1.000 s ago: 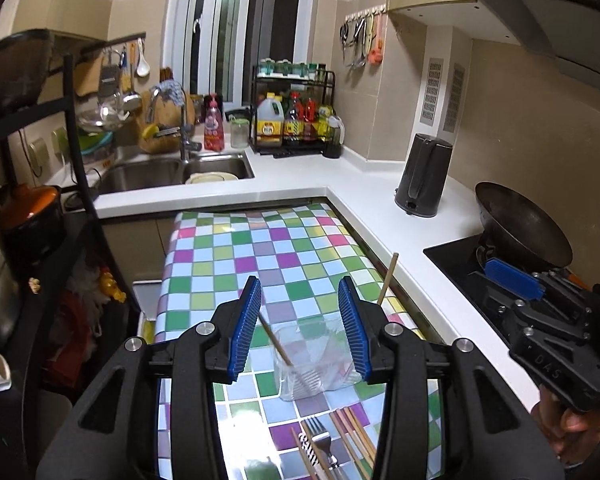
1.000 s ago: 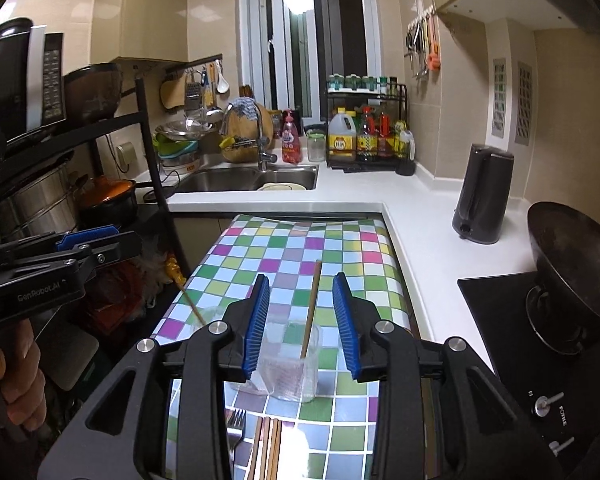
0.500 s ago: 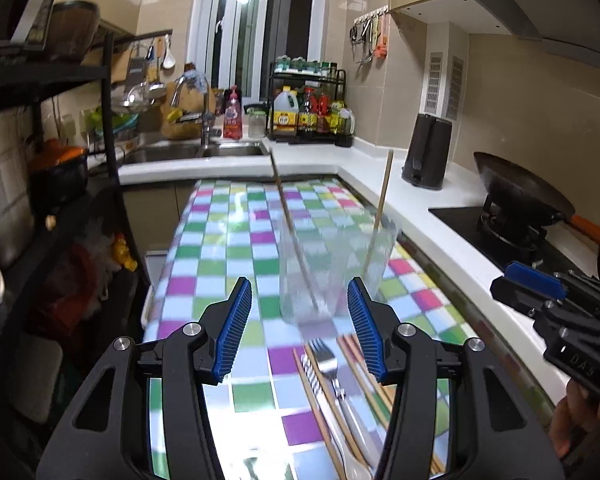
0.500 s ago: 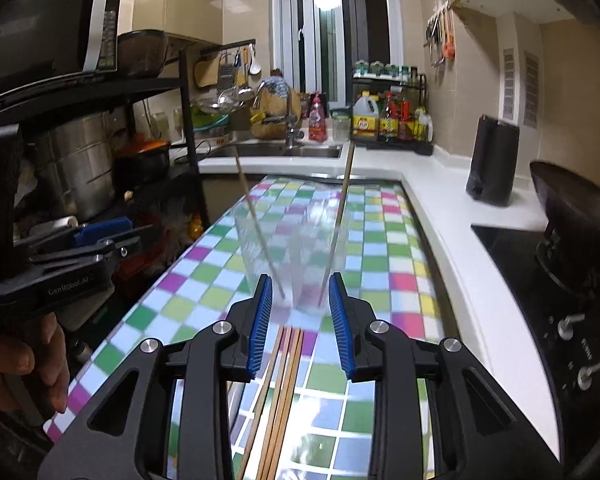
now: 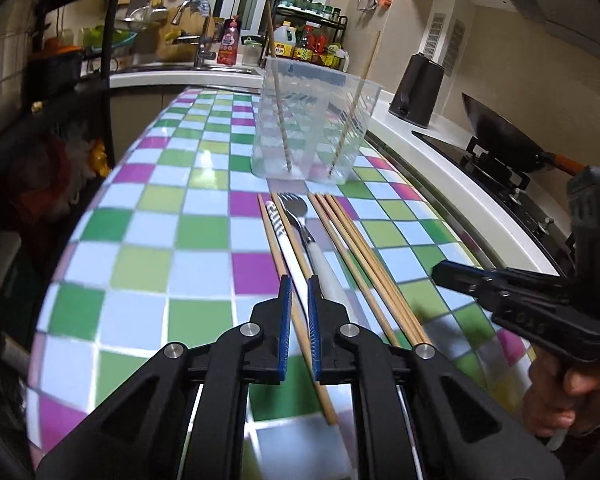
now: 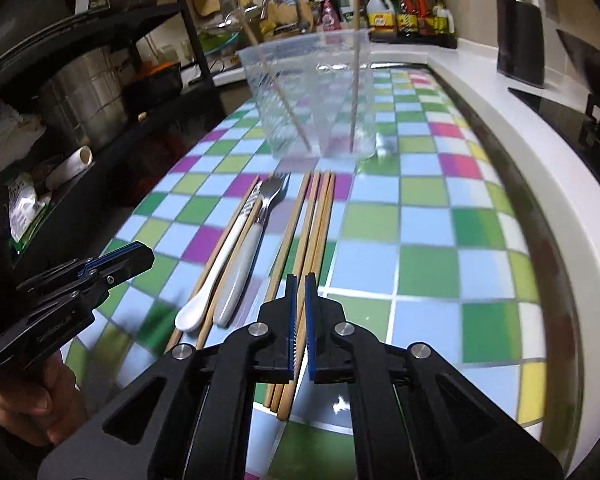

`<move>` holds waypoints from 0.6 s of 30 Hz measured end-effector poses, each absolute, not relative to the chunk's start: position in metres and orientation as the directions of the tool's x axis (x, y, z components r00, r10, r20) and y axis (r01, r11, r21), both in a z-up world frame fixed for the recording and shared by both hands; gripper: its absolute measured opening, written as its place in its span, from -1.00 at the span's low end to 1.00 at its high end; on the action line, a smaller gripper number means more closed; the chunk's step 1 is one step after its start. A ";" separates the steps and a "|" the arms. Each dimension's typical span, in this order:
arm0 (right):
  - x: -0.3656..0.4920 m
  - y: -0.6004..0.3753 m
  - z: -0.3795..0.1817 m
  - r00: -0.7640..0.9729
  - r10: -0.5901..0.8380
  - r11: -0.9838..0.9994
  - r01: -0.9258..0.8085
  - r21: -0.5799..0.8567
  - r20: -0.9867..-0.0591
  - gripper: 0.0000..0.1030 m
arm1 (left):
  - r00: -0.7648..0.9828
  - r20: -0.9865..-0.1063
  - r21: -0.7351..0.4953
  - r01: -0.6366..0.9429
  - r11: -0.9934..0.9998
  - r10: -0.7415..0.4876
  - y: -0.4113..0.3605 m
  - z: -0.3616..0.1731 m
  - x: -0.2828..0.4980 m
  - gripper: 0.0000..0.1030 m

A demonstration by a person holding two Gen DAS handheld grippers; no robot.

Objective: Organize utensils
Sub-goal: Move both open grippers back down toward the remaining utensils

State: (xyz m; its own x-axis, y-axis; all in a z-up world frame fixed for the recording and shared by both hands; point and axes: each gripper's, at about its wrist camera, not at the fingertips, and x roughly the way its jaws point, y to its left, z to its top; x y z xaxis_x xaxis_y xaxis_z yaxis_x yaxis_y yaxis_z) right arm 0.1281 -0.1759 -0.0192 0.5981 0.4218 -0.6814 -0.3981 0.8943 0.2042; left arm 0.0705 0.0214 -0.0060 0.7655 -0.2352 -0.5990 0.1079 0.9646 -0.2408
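A clear plastic container (image 5: 312,128) (image 6: 312,92) stands on the checkered table (image 5: 148,264) with two chopsticks leaning in it. In front of it lie a white spoon (image 5: 278,220) (image 6: 220,264), a white-handled fork (image 5: 296,204) (image 6: 274,188) and several wooden chopsticks (image 5: 360,256) (image 6: 316,216). My left gripper (image 5: 298,284) (image 6: 148,258) hovers low over the spoon and a single chopstick, shut with only a narrow gap, gripping nothing. My right gripper (image 6: 300,280) (image 5: 438,272) hangs just above the chopstick bundle, shut and empty. Both cast shadows on the table.
A black kettle (image 5: 418,92) and a wok (image 5: 500,136) on the hob stand along the white counter at the right. A bottle rack (image 5: 308,40) and the sink are at the back. Dark shelves with a steel pot (image 6: 80,80) border the table's left side.
Both grippers have dropped from well above the container to just over the utensils lying in front of it. Their jaws, open before, have shut.
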 end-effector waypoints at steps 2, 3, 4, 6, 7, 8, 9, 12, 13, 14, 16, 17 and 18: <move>0.126 -0.172 -0.030 0.572 0.424 0.892 -0.396 0.217 -0.702 -0.91 | 0.763 -0.598 -0.263 0.100 0.960 -0.243 0.018 -0.013 0.065 -0.84; 0.126 -0.169 -0.034 0.557 0.424 0.892 -0.392 0.224 -0.714 -0.91 | 0.762 -0.597 -0.279 0.093 0.956 -0.249 0.017 -0.017 0.063 -0.84; 0.125 -0.167 -0.038 0.552 0.418 0.895 -0.386 0.224 -0.722 -0.90 | 0.762 -0.598 -0.289 0.086 0.953 -0.250 0.015 -0.020 0.061 -0.84; 0.123 -0.164 -0.042 0.552 0.392 0.905 -0.373 0.203 -0.736 -0.85 | 0.754 -0.608 -0.301 0.071 0.951 -0.249 0.014 -0.026 0.061 -0.84; 0.123 -0.165 -0.045 0.553 0.382 0.910 -0.364 0.198 -0.740 -0.85 | 0.748 -0.614 -0.308 0.067 0.949 -0.252 0.013 -0.027 0.063 -0.84; 0.123 -0.166 -0.046 0.551 0.379 0.912 -0.358 0.200 -0.743 -0.85 | 0.739 -0.624 -0.311 0.063 0.948 -0.254 0.012 -0.029 0.064 -0.84; 0.124 -0.167 -0.047 0.546 0.377 0.914 -0.353 0.203 -0.748 -0.85 | 0.735 -0.631 -0.310 0.054 0.949 -0.248 0.011 -0.030 0.065 -0.84; 0.125 -0.168 -0.049 0.539 0.366 0.916 -0.352 0.192 -0.759 -0.85 | 0.727 -0.638 -0.324 0.046 0.945 -0.254 0.008 -0.031 0.069 -0.84; 0.125 -0.167 -0.049 0.539 0.360 0.917 -0.355 0.183 -0.761 -0.85 | 0.723 -0.645 -0.317 0.043 0.948 -0.248 0.006 -0.032 0.070 -0.84; 0.126 -0.167 -0.049 0.540 0.355 0.918 -0.357 0.174 -0.763 -0.85 | 0.719 -0.653 -0.306 0.039 0.951 -0.240 0.004 -0.034 0.070 -0.84; 0.127 -0.168 -0.050 0.539 0.342 0.922 -0.352 0.163 -0.770 -0.85 | 0.709 -0.665 -0.294 0.040 0.955 -0.235 -0.001 -0.036 0.072 -0.84; 0.127 -0.168 -0.050 0.535 0.342 0.922 -0.351 0.166 -0.773 -0.84 | 0.707 -0.675 -0.272 0.029 0.962 -0.212 -0.004 -0.037 0.073 -0.83; 0.127 -0.168 -0.050 0.533 0.341 0.922 -0.350 0.165 -0.774 -0.84 | 0.707 -0.678 -0.265 0.021 0.964 -0.202 -0.004 -0.037 0.073 -0.83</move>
State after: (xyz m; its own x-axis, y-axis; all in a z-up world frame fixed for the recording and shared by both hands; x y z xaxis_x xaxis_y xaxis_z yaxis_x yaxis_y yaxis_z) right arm 0.1270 -0.1679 -0.0498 0.5333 0.3406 -0.7744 -0.3500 0.9222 0.1645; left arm 0.0728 -0.0042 -0.0373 0.7068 -0.2018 -0.6780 0.0211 0.9641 -0.2649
